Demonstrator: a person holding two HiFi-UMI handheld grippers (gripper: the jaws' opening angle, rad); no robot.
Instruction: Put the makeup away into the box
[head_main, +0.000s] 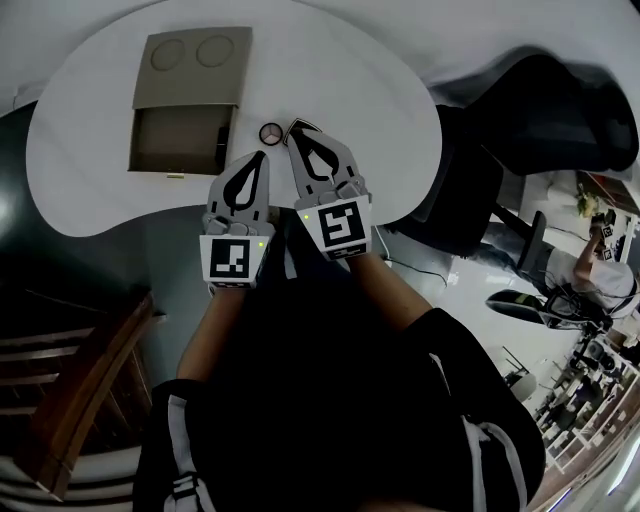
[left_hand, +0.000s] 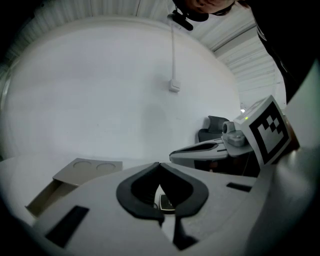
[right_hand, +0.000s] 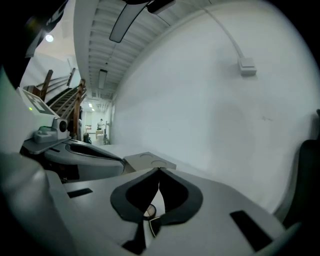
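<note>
Both grippers were shut & empty. Left gripper (head_main: 263, 154): tips met, nothing betw. the pads. Right gripper (head_main: 296, 136): same, closed to a point, nothing held. They sat side by side, near but apart, both aimed across the table (head_main: 80, 170).

Makeup was not yet in the box. We saw 2 pcs. A round compact (head_main: 271, 133) lay just ahead of the tips, betw. the two grippers. A dark square case (head_main: 305, 126) lay right at the right gripper's tip, a bit to its right; we couldn't tell if the tip touched it. In each gripper view the pcs showed low under the jaws, so we judged the jaws were above them, not on them. The box (head_main: 190, 85) stood ahead & left of the left gripper, well apart from the makeup, drawer open toward the grippers.

Handling, our guess: both pcs small, light, stiff plastic, prob. glossy so slippery, & flat on the table, so little edge to catch. We'd take the compact across its full width at the rim, jaws low, since off-centre it could squirt out. The case we'd take on two opposite flat sides, not the corners. Gentle squeeze, as lids may pop & contents are prob. brittle.
</note>
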